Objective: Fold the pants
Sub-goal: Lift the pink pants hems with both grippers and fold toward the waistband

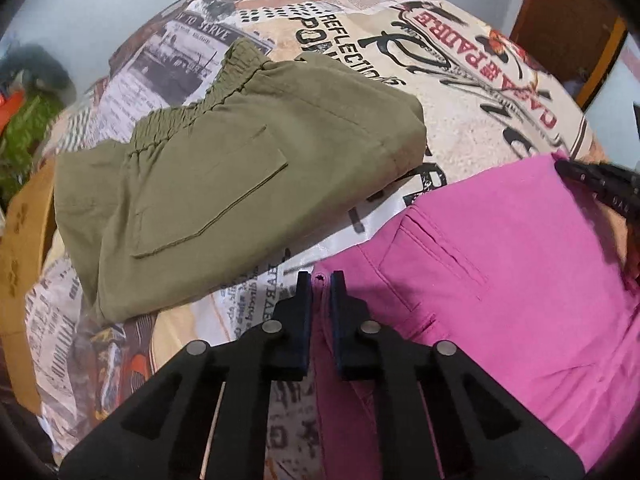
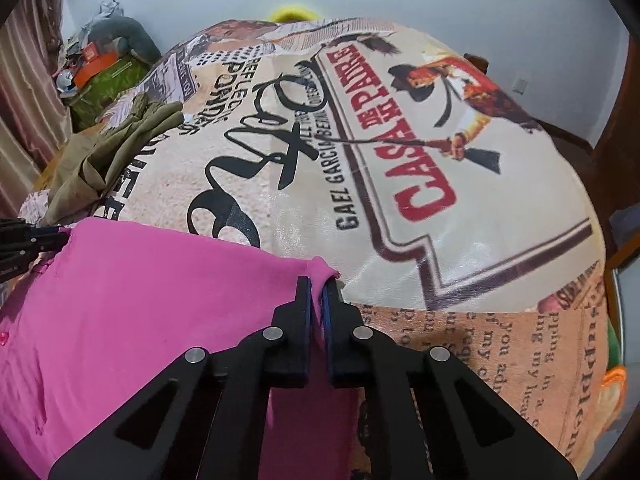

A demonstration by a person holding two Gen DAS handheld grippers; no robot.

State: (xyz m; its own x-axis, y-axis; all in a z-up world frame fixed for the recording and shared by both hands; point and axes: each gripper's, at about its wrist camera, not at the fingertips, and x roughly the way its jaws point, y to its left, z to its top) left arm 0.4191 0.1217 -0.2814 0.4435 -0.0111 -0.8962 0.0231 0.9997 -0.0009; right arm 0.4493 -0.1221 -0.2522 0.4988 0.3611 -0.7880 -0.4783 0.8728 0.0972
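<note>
Pink pants (image 1: 500, 264) lie on the printed bedspread (image 1: 460, 92), back pocket up. My left gripper (image 1: 320, 280) is shut on the pants' left corner at the waistband. My right gripper (image 2: 317, 284) is shut on the opposite corner of the pink pants (image 2: 140, 300). The right gripper also shows at the right edge of the left wrist view (image 1: 600, 184), and the left gripper at the left edge of the right wrist view (image 2: 28, 244).
Folded olive-green pants (image 1: 240, 184) lie on the bedspread just beyond and left of the pink pants; they also show in the right wrist view (image 2: 116, 152). Clutter (image 2: 104, 64) sits by the far left wall. A brown wooden door (image 1: 568, 20) stands at the right.
</note>
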